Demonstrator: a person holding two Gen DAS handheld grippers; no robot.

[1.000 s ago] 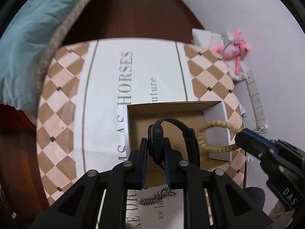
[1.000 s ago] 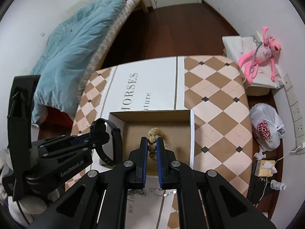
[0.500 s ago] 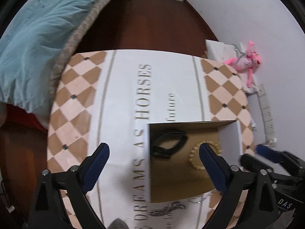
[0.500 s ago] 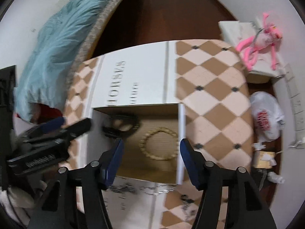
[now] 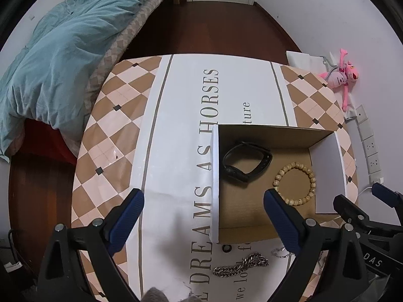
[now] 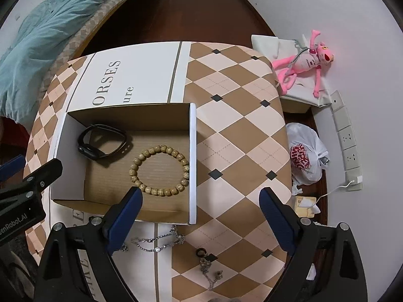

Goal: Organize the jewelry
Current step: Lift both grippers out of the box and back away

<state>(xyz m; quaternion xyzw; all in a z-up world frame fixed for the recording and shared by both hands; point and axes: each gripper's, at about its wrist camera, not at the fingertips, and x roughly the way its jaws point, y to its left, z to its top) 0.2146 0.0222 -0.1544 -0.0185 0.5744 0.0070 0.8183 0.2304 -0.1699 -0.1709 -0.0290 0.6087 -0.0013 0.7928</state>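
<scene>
Both claws are hanging wide open and empty above the worktop [image 6: 239, 136]: left claw [image 5: 204, 222], right claw [image 6: 200, 217]. Black smartwatch [image 6: 102, 145] and beaded bracelet [image 6: 159, 170] are lying apart inside the cardboard box [image 6: 192, 161]; silver chain [image 5: 241, 266] is lying just outside it.

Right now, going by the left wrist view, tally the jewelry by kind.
Black wristband: 1
Beaded bracelet: 1
Silver chains: 2, chunky and thin
Black ring: 1
Total: 5 clearly seen
</scene>
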